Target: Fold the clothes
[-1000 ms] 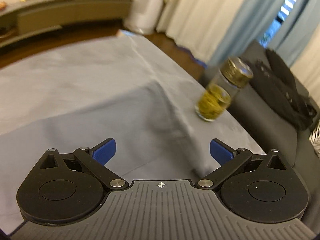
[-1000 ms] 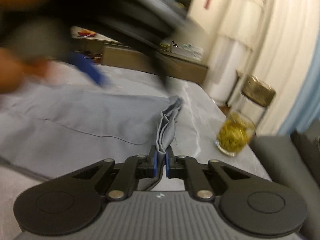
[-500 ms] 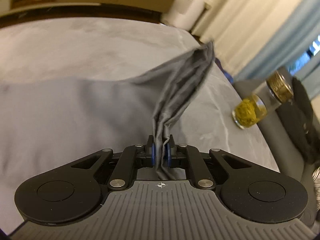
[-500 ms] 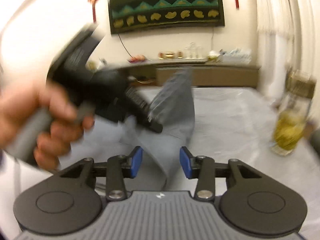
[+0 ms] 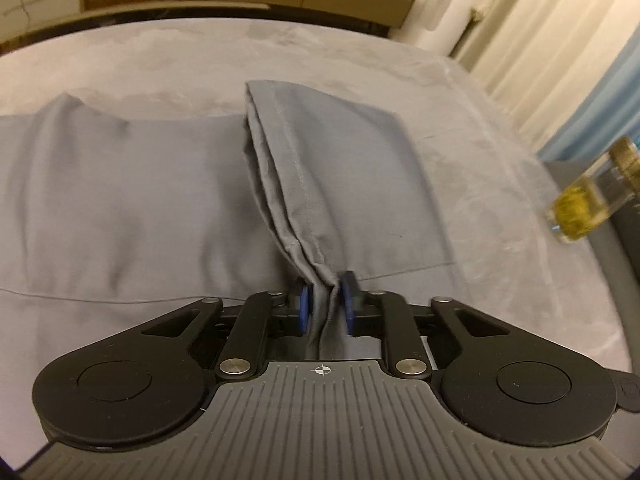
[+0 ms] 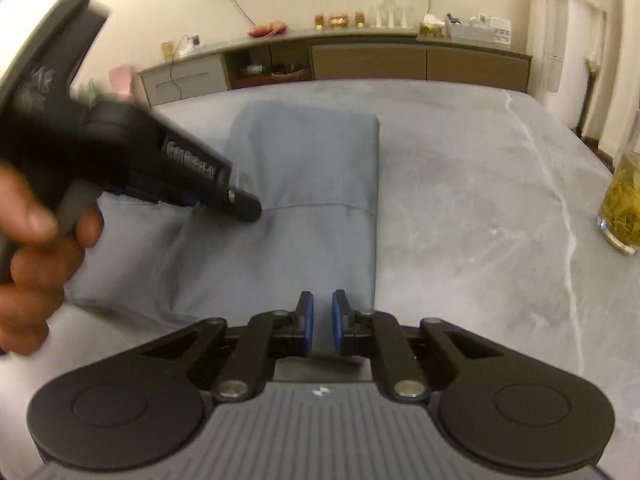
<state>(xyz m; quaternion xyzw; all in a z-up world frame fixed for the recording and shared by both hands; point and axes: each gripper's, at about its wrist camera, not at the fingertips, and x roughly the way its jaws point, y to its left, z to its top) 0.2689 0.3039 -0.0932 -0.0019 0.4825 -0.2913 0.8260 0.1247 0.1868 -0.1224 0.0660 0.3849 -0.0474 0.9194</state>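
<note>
A grey garment [image 5: 140, 200] lies on the grey table [image 5: 500, 208], one end folded back over itself [image 6: 308, 168]. My left gripper [image 5: 323, 304] is shut on a bunched edge of the garment, which rises in a pleated flap [image 5: 304, 168] in front of it. In the right wrist view the left gripper's body [image 6: 120, 148] and the hand holding it show at the left, over the garment. My right gripper [image 6: 322, 322] is nearly closed with a small gap between the blue pads [image 6: 307, 320]. It holds nothing and sits at the garment's near edge.
A glass jar of yellow-green contents [image 6: 622, 208] stands at the table's right edge, also in the left wrist view [image 5: 588, 196]. A long sideboard [image 6: 360, 60] with small items runs along the far wall. Curtains [image 5: 540, 40] hang at the right.
My right gripper let go of the garment and its jaws narrowed again, empty. My left gripper took the garment's edge and carried it over, folding the end across the rest.
</note>
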